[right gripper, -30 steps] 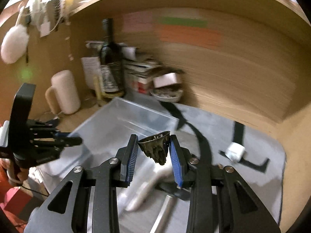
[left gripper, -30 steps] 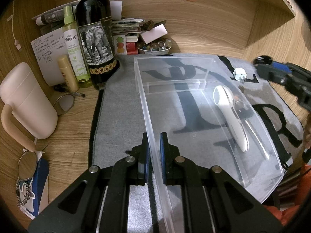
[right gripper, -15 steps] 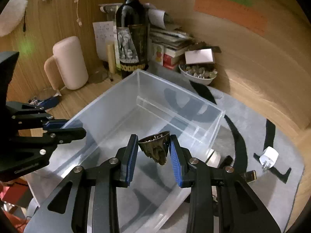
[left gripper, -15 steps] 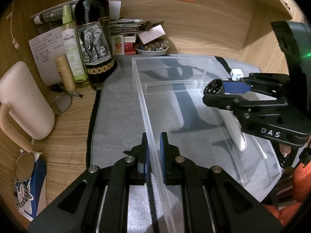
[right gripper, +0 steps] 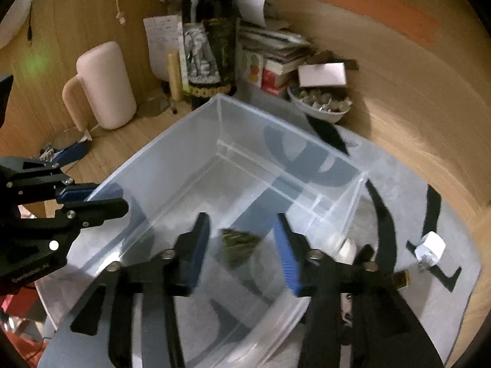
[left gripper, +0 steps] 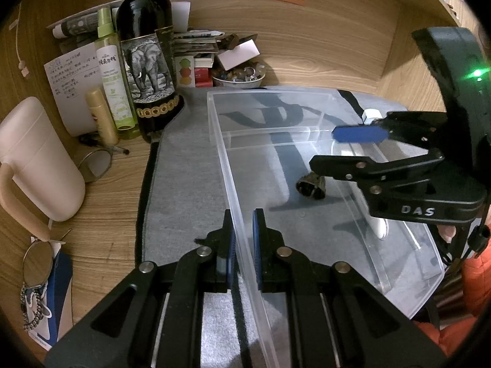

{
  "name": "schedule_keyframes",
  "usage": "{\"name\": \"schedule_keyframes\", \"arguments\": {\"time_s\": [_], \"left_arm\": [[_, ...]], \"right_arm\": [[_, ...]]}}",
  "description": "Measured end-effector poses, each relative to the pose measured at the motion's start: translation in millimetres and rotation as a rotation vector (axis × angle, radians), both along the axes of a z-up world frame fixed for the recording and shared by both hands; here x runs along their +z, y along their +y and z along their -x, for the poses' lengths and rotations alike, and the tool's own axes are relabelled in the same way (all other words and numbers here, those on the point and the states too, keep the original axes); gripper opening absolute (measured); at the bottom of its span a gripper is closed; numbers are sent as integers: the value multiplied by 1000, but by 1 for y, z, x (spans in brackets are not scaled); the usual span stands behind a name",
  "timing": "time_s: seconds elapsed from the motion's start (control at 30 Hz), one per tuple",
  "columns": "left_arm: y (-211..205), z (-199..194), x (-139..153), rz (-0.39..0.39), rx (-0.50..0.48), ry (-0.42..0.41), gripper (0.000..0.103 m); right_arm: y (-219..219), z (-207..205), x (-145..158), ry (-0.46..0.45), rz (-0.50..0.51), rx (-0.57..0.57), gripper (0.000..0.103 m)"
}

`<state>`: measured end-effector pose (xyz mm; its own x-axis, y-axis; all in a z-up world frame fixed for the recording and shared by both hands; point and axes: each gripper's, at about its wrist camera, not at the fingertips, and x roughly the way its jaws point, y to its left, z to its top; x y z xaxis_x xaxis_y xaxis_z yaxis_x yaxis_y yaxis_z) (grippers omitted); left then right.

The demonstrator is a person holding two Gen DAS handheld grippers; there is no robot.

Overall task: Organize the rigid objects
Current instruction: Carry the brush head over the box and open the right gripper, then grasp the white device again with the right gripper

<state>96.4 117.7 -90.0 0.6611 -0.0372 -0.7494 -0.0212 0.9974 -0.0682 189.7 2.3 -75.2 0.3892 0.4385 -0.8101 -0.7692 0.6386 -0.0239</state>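
Bin (left gripper: 307, 230) sits on the grey mat (left gripper: 184, 190) on the table (left gripper: 101, 208). The left tool (left gripper: 242, 239) is clenched on the bin's near wall, likely to keep the light bin from sliding while things go in. The right tool (right gripper: 242, 245) hangs over the bin with its two fingers spread wide and nothing between them. Under it a small dark cone (left gripper: 311, 185) lies in the bin, blurred in the right view, so I cannot tell if it has settled. A white wand (left gripper: 379, 228) shows behind the bin's far wall; I cannot tell if it is inside. A white plug (right gripper: 429, 247) waits on the mat, apart from the bin, and may go in next.
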Motion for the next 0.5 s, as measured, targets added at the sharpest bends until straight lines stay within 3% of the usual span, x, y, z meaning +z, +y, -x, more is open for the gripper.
{"name": "schedule_keyframes", "arguments": {"time_s": [0.5], "left_arm": [[1, 0, -2, 18, 21, -1, 10]], "right_arm": [[-57, 3, 41, -137, -48, -112, 50]]}}
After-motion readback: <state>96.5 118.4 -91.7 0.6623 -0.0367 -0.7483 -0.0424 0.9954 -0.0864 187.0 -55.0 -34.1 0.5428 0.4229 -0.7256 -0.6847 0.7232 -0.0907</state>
